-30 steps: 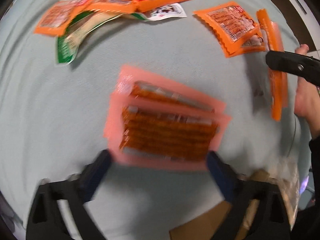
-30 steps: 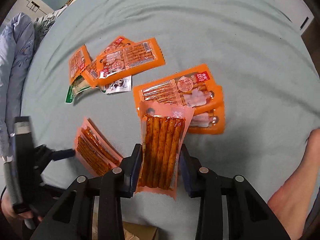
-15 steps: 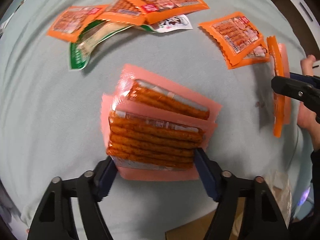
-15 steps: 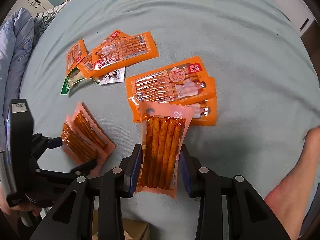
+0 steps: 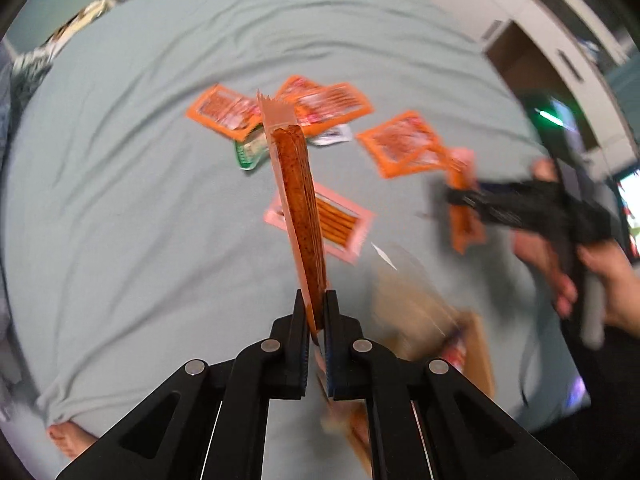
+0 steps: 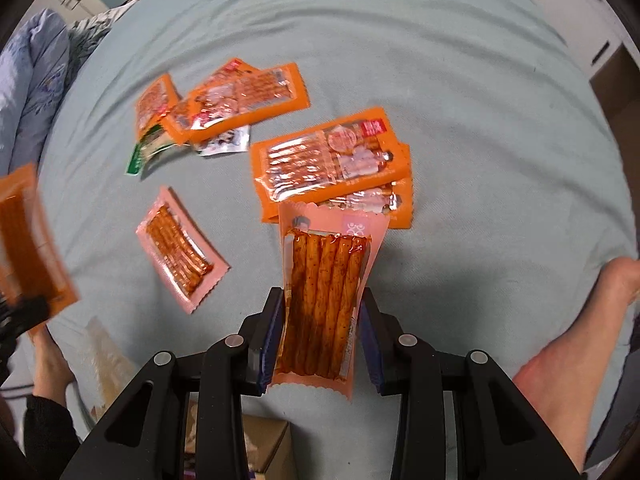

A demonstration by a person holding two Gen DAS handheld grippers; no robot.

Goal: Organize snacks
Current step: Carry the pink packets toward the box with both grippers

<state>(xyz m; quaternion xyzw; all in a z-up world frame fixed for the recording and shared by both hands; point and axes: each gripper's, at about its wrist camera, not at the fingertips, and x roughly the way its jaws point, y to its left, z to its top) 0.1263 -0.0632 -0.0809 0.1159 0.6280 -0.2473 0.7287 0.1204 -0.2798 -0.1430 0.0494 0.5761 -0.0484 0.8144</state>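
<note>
My left gripper [image 5: 316,300] is shut on the bottom end of a pink packet of spicy sticks [image 5: 298,184], which hangs edge-on high above the bed. A second pink packet [image 5: 332,222] lies flat on the sheet below it. My right gripper [image 6: 322,300] is shut on another pink packet [image 6: 326,268], its pads against the long side edges. That gripper also shows in the left wrist view [image 5: 460,196], held by a hand. Orange sausage packets [image 6: 328,164] lie just beyond it. An orange pile [image 6: 232,104] and a green packet [image 6: 146,150] sit further left.
Everything lies on a pale teal bed sheet [image 6: 460,80]. A cardboard box [image 5: 474,344] stands by the near edge, blurred. A bare foot [image 6: 580,320] rests at the right. Bluish bedding [image 6: 32,80] is bunched at the far left, and white cabinets [image 5: 540,28] stand beyond the bed.
My left gripper closed on the upper pink packet and lifted it well off the bed, turning it edge-on. The lower pink packet stayed on the sheet. My right gripper barely moved.
</note>
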